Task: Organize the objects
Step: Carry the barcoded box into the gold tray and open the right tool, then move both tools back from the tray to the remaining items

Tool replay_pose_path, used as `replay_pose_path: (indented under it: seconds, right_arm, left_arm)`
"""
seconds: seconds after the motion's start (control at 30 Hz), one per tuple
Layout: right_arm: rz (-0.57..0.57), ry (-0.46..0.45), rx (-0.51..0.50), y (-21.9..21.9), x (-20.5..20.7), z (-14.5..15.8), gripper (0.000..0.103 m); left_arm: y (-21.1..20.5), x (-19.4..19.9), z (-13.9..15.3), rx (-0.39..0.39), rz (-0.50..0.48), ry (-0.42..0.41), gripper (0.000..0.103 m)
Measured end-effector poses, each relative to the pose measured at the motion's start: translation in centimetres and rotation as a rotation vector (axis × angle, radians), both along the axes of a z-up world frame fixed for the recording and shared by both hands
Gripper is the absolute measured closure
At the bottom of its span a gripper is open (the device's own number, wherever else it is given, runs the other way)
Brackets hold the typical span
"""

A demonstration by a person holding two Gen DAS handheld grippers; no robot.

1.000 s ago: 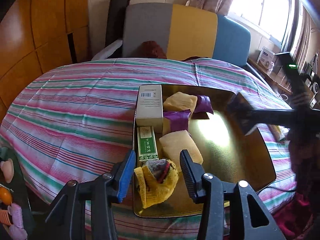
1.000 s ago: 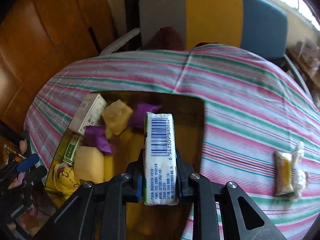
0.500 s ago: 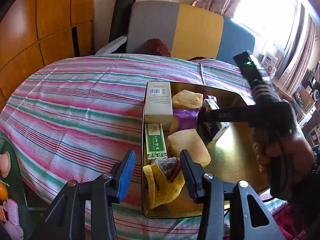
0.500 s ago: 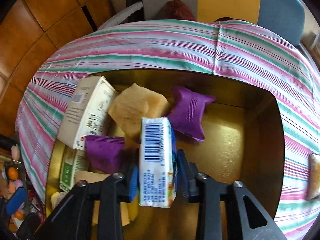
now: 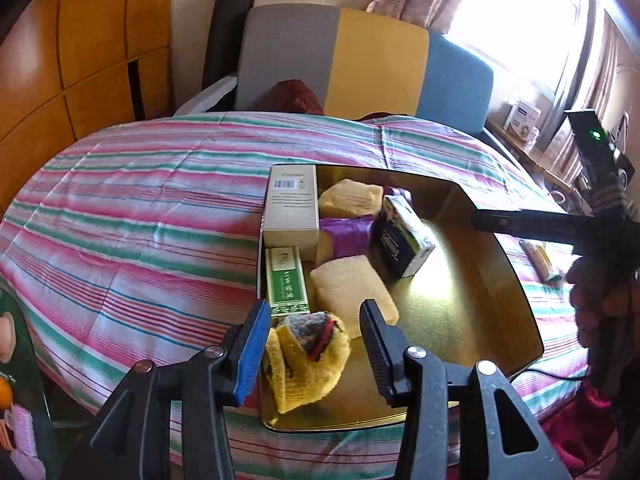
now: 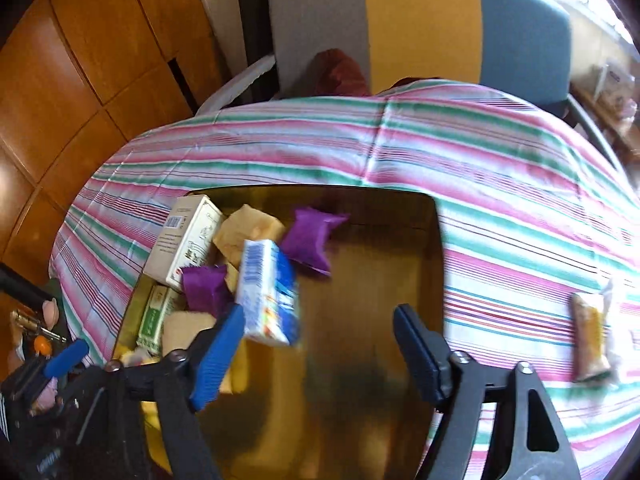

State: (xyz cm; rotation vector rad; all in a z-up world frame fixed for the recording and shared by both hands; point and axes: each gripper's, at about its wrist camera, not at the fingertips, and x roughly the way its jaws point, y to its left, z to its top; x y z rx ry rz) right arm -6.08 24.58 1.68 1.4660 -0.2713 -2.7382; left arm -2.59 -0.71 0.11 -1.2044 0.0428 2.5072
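A gold tray point(image 5: 460, 312) point(image 6: 360, 360) lies on the striped tablecloth and holds several objects. A blue and white carton point(image 6: 270, 292) point(image 5: 404, 240) leans in the tray beside a purple pouch point(image 6: 312, 236) and yellow sponges point(image 5: 352, 288). My right gripper point(image 6: 320, 344) is open above the tray, with the carton just ahead of its left finger point(image 6: 218, 352). My left gripper point(image 5: 312, 352) is open over the tray's near corner, its fingers either side of a yellow sock point(image 5: 308, 360) without closing on it. A white box point(image 5: 292, 208) and a green box point(image 5: 286, 280) lie along the tray's left side.
A wrapped snack bar point(image 6: 590, 340) lies on the cloth right of the tray. A grey, yellow and blue chair point(image 5: 360, 64) stands behind the table. Wooden cabinets stand at the left. Small items sit low at the left edge point(image 5: 16, 420).
My right gripper carried the carton over the tray, lowered it among the objects, then opened and drew back, leaving the carton in the tray. My left gripper stayed open around the sock.
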Motion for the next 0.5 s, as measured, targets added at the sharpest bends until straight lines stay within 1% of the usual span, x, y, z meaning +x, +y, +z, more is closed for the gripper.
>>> replay_pose_path:
  seconds: [0.03,0.07,0.1,0.17,0.3,0.5]
  right_arm:
    - [-0.003,0.006,0.002,0.6,0.6,0.2,0.017]
    - [-0.006,0.012,0.004,1.2,1.2,0.5,0.013]
    - [-0.008,0.019,0.004,1.8,1.8,0.7,0.006]
    - [-0.019,0.032,0.007,3.1,2.9,1.0,0.0]
    - [-0.066,0.047,0.015,6.4,5.0,1.7,0.0]
    - [-0.215,0.064,0.036,12.6,7.5,2.2,0.0]
  left_arm:
    - [0.3,0.1,0.2,-0.009,-0.004,0.007,0.056]
    - [0.6,0.2,0.4,-0.016,-0.008,0.015,0.056]
    - [0.9,0.2,0.6,-0.02,-0.013,0.021,0.056]
    - [1.6,0.4,1.0,-0.03,-0.026,0.036,0.056]
    - [3.0,0.7,1.5,-0.05,-0.056,0.053,0.056]
    - [5.9,1.0,2.1,-0.073,-0.125,0.07,0.056]
